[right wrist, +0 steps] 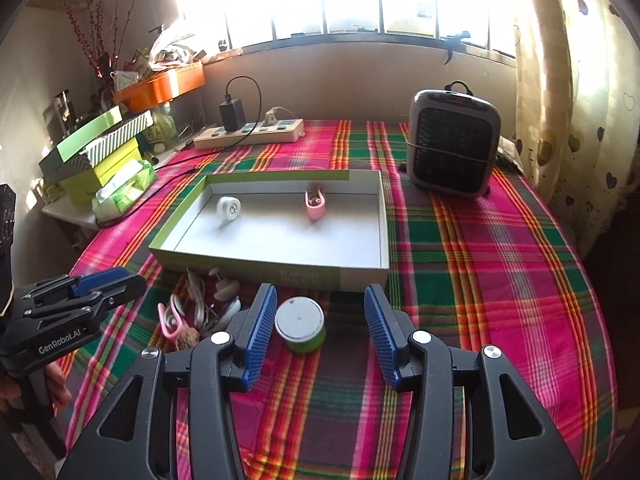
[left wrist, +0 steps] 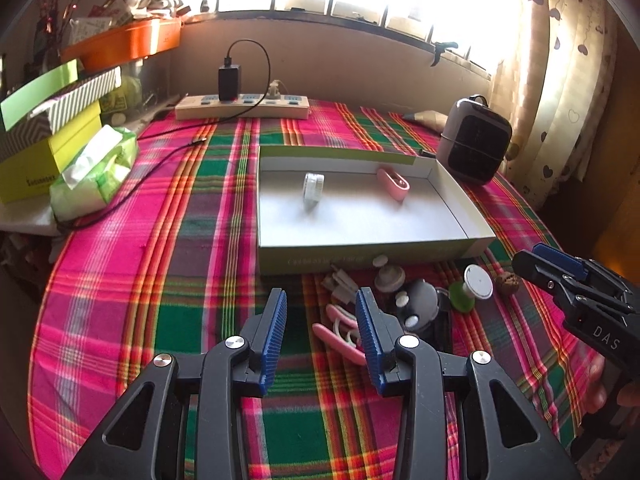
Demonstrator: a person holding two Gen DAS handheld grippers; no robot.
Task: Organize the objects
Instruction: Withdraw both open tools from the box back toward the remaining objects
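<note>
Between my right gripper's [right wrist: 320,320] spread fingers sits the green jar [right wrist: 301,330], near the left pad; I'd centre first, then squeeze below its lid.

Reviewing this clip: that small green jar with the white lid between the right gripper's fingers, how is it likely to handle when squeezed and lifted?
The green jar looks round and squat, so it probably won't tip, but its curved wall may slip or rotate between flat pads. It appears small and likely light. The right gripper is open around it, off-centre, so closing may nudge it sideways first.
</note>
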